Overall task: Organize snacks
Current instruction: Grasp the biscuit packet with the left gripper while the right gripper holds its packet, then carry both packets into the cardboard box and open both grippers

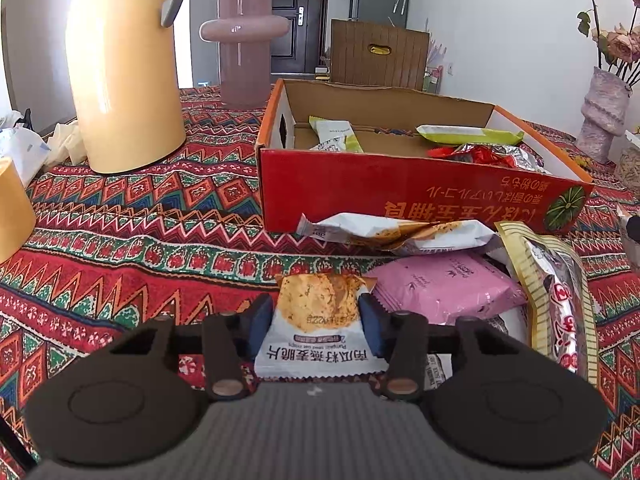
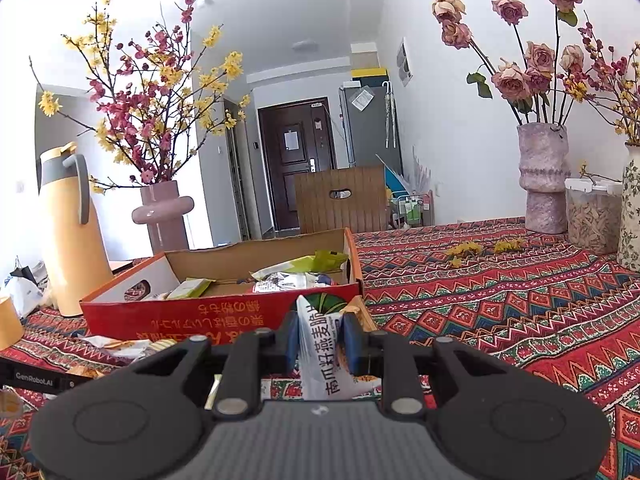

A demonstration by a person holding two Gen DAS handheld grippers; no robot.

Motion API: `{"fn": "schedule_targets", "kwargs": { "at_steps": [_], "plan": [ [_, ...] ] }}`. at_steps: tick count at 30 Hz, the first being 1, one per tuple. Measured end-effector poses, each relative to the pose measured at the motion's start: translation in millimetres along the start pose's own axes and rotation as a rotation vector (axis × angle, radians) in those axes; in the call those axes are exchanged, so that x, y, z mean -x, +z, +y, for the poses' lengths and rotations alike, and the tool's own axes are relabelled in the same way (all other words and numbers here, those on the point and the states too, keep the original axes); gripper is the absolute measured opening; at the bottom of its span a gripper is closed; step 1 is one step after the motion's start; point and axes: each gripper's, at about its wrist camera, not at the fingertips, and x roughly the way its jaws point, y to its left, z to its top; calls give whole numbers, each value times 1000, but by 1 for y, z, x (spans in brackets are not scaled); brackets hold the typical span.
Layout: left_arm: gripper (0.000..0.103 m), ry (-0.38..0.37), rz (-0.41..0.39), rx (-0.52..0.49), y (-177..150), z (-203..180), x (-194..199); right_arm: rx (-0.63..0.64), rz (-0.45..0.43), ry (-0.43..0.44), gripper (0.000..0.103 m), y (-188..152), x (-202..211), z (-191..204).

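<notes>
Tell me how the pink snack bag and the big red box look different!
The pink snack bag is soft and sealed; the red box is stiff cardboard with an open top. The bag lies flat on the tablecloth in a pile of loose packets, while the box stands upright behind it, already holding packets. The bag is much smaller than the box. Both sit on the same table.

The right gripper (image 2: 320, 334) pinches a white oat-crisp packet (image 2: 325, 354) upright between its blue pads. Just behind stands the red cardboard box (image 2: 192, 316) — several packets inside, apparently snacks — on the patterned tablecloth (image 2: 500, 292).
</notes>
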Motion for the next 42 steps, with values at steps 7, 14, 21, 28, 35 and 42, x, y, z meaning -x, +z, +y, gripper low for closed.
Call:
{"fn": "schedule_targets", "kwargs": {
  "at_steps": [7, 14, 21, 28, 35, 42],
  "plan": [
    [43, -6, -36, -6, -3, 0, 11, 2, 0, -1, 22, 0, 0, 0],
    [42, -13, -65, -5, -5, 3, 22, 8, -6, -2, 22, 0, 2, 2],
    [42, -14, -111, -5, -1, 4, 38, 7, -22, -6, 22, 4, 7, 2],
    [42, -18, -176, -17, 12, 0, 55, 1, -52, 15, 22, 17, 10, 6],
    [42, -24, -244, -34, 34, -9, 62, 26, -94, 51, 22, 37, 5, 21],
    [42, -35, -297, -30, 57, -16, 63, 45, -109, 83, 22, 55, -14, 35]
  ]
}}
